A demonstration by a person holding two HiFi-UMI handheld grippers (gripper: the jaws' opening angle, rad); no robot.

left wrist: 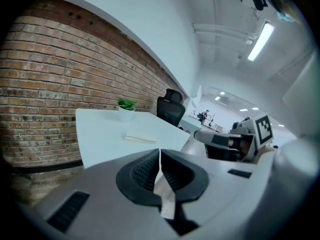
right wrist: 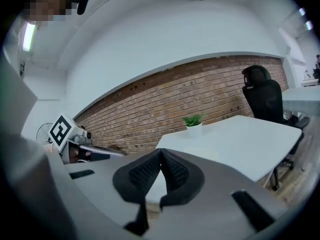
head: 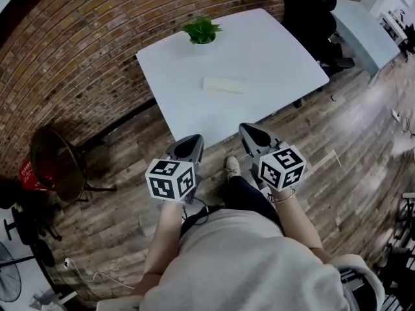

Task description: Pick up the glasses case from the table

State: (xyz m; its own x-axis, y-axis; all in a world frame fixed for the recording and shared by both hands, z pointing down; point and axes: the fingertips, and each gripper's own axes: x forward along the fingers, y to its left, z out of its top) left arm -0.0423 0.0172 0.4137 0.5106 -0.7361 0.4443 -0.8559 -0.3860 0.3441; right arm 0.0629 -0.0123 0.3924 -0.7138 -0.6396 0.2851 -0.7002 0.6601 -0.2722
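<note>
- Fingers of the left gripper [left wrist: 160,158]: clenched together, empty.
- Fingers of the right gripper [right wrist: 161,155]: clenched together, empty.
- Both grippers: held short of the worktop [head: 285,47] edge.
- The glasses case [head: 224,84]: flat mid-worktop, long axis across the head view, near the potted plant [head: 201,30].

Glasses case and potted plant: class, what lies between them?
Nothing: the head view shows only bare table between the glasses case and the potted plant.
</note>
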